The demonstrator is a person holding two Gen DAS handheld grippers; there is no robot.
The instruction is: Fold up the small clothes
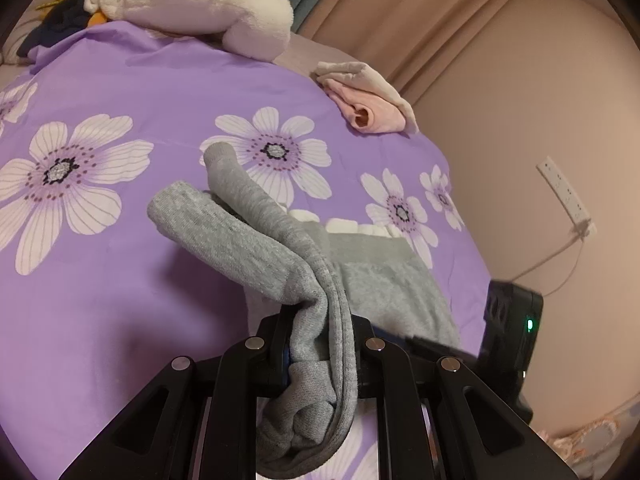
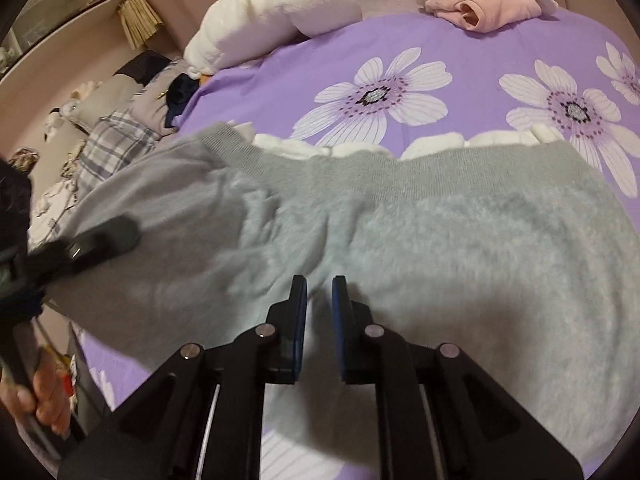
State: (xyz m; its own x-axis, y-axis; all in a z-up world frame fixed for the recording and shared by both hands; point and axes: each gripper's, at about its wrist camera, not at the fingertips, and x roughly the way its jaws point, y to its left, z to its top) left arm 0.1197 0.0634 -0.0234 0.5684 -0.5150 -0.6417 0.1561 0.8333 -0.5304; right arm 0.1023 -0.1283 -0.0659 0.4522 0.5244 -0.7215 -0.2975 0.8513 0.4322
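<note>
A small grey top [image 2: 460, 240] with a ribbed band and a white frilled edge [image 2: 440, 142] lies fuzzy side up on the purple flowered bedcover [image 2: 460, 40]. My left gripper [image 1: 320, 344] is shut on a bunched grey sleeve [image 1: 256, 236], lifted off the bed and draped forward over the jaws. In the right wrist view the left gripper [image 2: 92, 244] shows blurred at the left edge, with the cloth rising to it. My right gripper [image 2: 320, 300] presses down on the fuzzy body, its blue pads nearly together with a ridge of the fleece pinched between them.
A folded pink and cream garment [image 1: 368, 100] sits at the bed's far edge. A white plush toy [image 1: 200, 4] lies at the head of the bed. The wall [image 1: 540, 80] with a power strip [image 1: 564, 196] runs along the right. A hand [image 2: 40, 400] shows at lower left.
</note>
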